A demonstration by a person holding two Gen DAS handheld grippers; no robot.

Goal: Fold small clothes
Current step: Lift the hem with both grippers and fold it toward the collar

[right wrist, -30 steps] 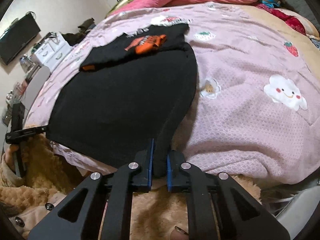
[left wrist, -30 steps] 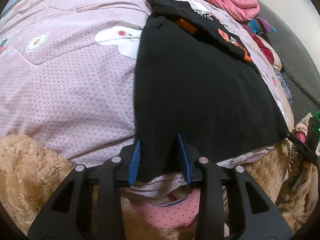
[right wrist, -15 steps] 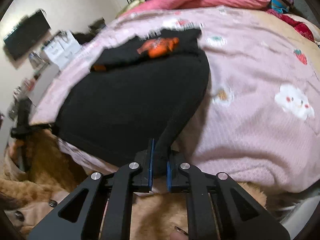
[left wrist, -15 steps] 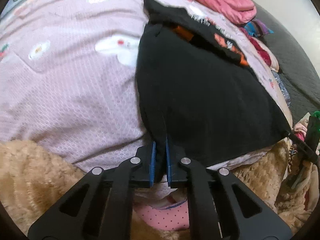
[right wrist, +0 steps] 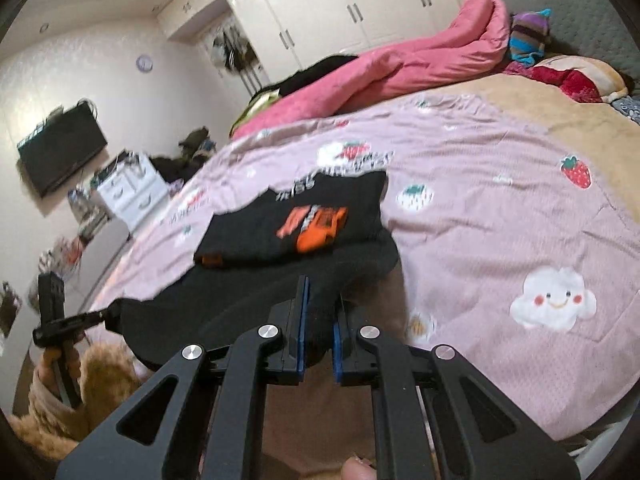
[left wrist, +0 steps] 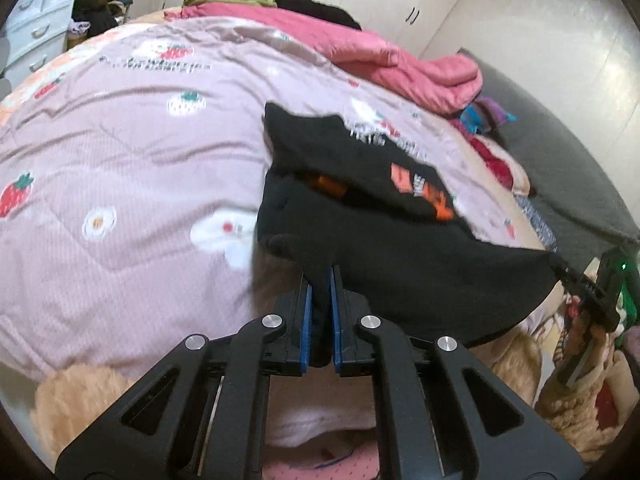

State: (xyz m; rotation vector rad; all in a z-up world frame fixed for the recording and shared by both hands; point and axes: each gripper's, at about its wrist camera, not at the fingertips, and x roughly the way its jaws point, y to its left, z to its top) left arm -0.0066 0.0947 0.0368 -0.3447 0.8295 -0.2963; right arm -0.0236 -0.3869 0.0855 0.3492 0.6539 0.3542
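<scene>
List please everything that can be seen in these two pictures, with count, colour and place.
black garment: one, black with orange print, on the quilt, near hem lifted
quilt: one, lilac with strawberries and clouds, covering the bed
pink duvet: one, pink, bunched at the far side
wardrobe: one, white, back wall
drawer unit: one, white, beside the bed
screen: one, black, on the wall
left gripper: jaws shut on the hem
right gripper: jaws shut on the hem

The right gripper (right wrist: 319, 320) pinches the near hem of the black shirt (right wrist: 248, 296), lifted off the pink bedspread (right wrist: 480, 216); the left gripper (right wrist: 108, 314) holds its left corner.
</scene>
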